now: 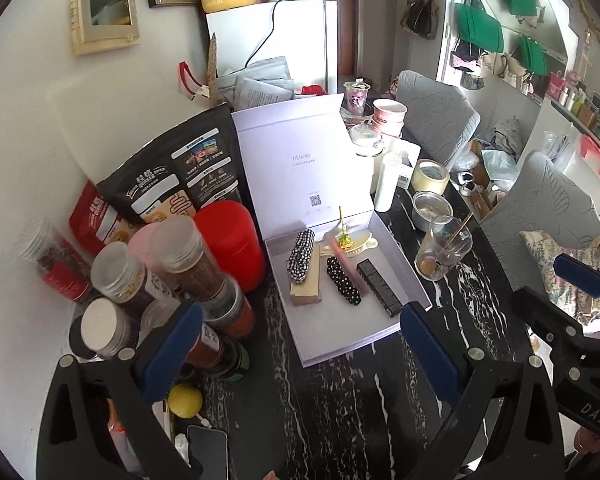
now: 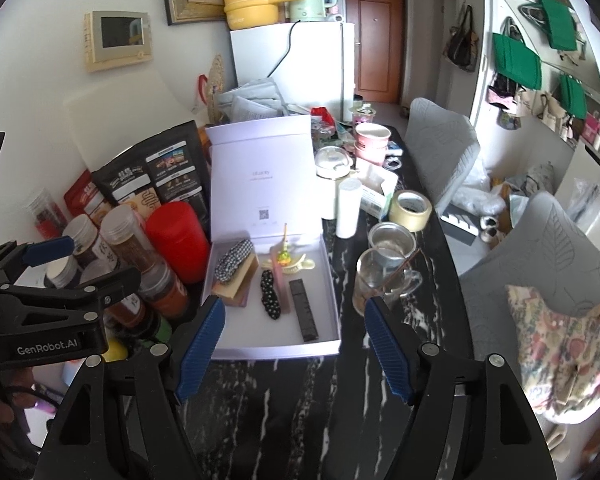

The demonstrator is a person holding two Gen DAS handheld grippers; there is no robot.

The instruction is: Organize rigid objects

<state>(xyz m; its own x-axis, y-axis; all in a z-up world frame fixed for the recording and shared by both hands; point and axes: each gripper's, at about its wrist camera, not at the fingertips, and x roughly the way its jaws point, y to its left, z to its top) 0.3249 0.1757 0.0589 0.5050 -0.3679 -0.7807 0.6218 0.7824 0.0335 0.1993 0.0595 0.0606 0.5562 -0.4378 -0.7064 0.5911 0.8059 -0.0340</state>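
Note:
An open white box (image 1: 356, 332) (image 2: 260, 344) lies on the black marble table, lid leaning back. Inside lie a checkered hair clip (image 1: 301, 260) (image 2: 232, 261) on a tan block (image 1: 306, 290) (image 2: 236, 282), a polka-dot clip (image 1: 343, 282) (image 2: 270, 295), a dark rectangular bar (image 1: 380, 289) (image 2: 304, 310), a pink stick (image 1: 346, 262) and a cream claw clip (image 1: 352, 246) (image 2: 294, 266) with a green ornament. My left gripper (image 1: 300, 356) is open and empty in front of the box. My right gripper (image 2: 294, 348) is open and empty over the box's near edge.
Spice jars (image 1: 180, 256) (image 2: 124, 240), a red canister (image 1: 230, 244) (image 2: 176, 240) and snack bags stand left of the box. A glass mug (image 1: 444, 248) (image 2: 380, 280), metal cup (image 1: 432, 210), tape roll (image 1: 432, 176) (image 2: 412, 210) and white cylinder (image 1: 388, 182) stand right. Grey chairs sit beyond the table.

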